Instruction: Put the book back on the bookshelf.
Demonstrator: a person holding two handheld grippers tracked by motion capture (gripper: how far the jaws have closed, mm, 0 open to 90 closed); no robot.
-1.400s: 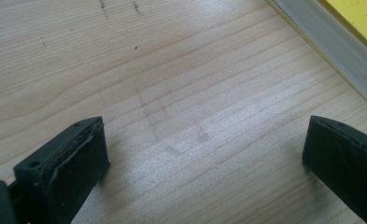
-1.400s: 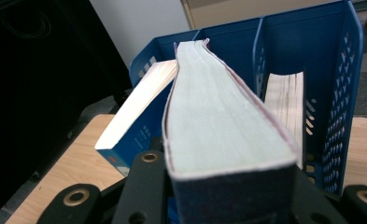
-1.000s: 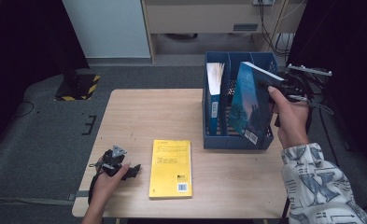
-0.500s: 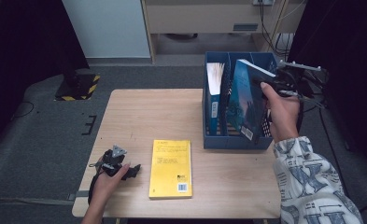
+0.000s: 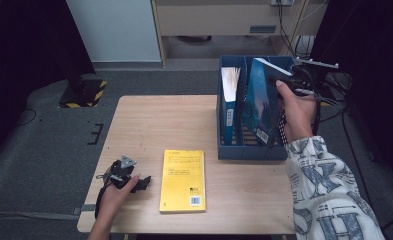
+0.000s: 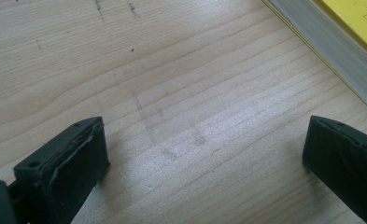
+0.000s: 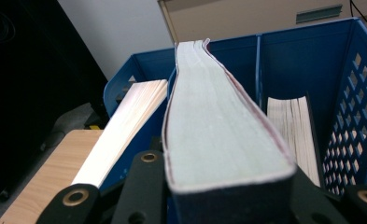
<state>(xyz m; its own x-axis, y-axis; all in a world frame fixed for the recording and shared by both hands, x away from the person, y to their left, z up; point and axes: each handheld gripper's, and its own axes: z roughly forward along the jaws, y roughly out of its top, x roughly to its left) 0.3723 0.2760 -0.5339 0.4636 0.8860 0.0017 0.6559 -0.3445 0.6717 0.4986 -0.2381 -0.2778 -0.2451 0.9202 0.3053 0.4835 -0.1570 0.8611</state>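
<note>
Two books (image 7: pixel 120 126) flank held book (image 7: pixel 218 135); yellow book (image 5: pixel 183 180) apart.

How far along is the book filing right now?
Done: two books stand in the blue bin, one left of the divider, another at the right. In hand: the right gripper clamps the dark blue book, tilted over the bin's middle slot. Left: the yellow book lies flat on the table beside the open left gripper.

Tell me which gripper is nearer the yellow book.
Left. The left gripper rests on the table just beside the yellow book; the right gripper grips a blue book at the bin.
</note>
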